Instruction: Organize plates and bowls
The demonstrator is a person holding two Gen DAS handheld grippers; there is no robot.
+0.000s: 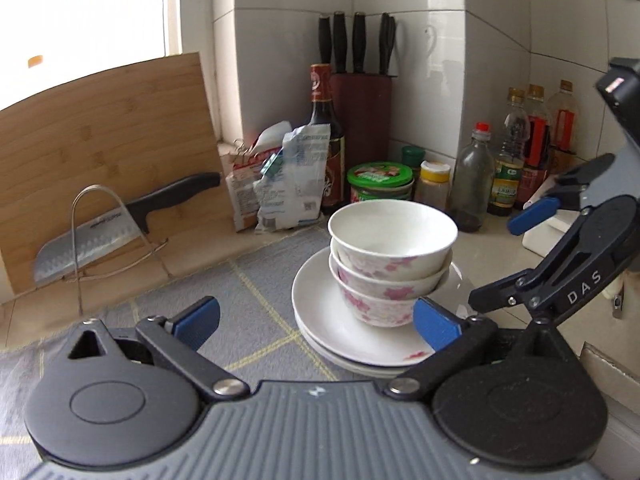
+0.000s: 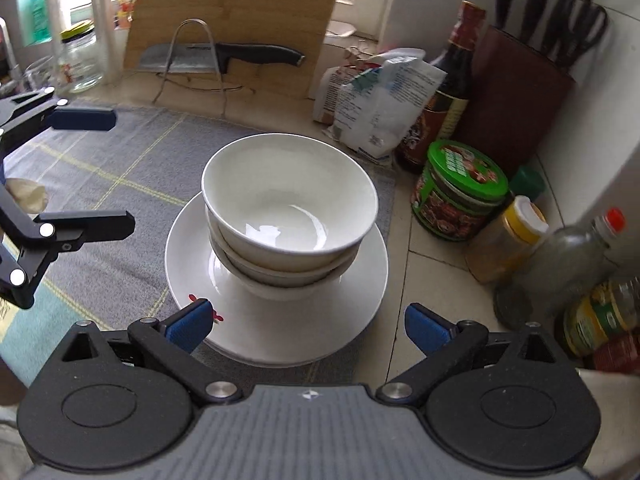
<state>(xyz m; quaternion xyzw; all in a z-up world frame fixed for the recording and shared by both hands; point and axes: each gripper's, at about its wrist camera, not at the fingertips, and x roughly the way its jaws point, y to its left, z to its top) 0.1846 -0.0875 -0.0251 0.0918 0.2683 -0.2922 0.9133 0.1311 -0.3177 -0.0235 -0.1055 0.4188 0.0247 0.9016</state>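
Observation:
Three white bowls with pink flowers are nested in a stack on a pile of white plates; the bowls and plates also show in the right wrist view. My left gripper is open and empty, low in front of the plates, its right pad close to the lowest bowl. My right gripper is open and empty, just before the plates' near rim. Each gripper shows in the other's view: right gripper, left gripper, both open.
A grey checked mat lies under the plates. Behind stand a bamboo board with a cleaver on a wire rack, packets, a sauce bottle, a knife block, jars and bottles at the right.

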